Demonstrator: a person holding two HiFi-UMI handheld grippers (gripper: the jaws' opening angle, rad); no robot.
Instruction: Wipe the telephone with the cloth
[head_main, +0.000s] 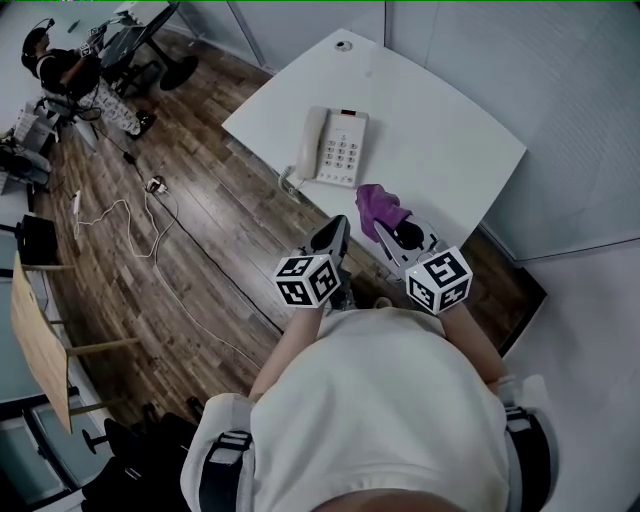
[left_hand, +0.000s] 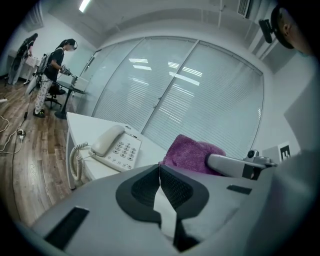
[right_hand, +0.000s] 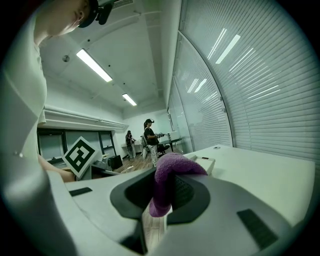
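Our right gripper (right_hand: 161, 192) clamps the cloth (right_hand: 172, 165); our left gripper (left_hand: 160, 176) is closed, empty. Phone (head_main: 336, 146) ahead of both, apart.

Your cloth (head_main: 378, 207) looks like soft, fuzzy purple terry. The phone (head_main: 335, 146) is smooth off-white plastic with a slight gloss. The table (head_main: 450, 140) is matt white; the floor (head_main: 232, 214) is wood-grain plank with a faint sheen.

The telephone (head_main: 333, 146) stands on the tabletop (head_main: 440, 130), and in front of it, at the tabletop's near edge, the right claw (head_main: 390, 230) holds the cloth (head_main: 378, 208), with the left claw (head_main: 338, 224) just to its left.
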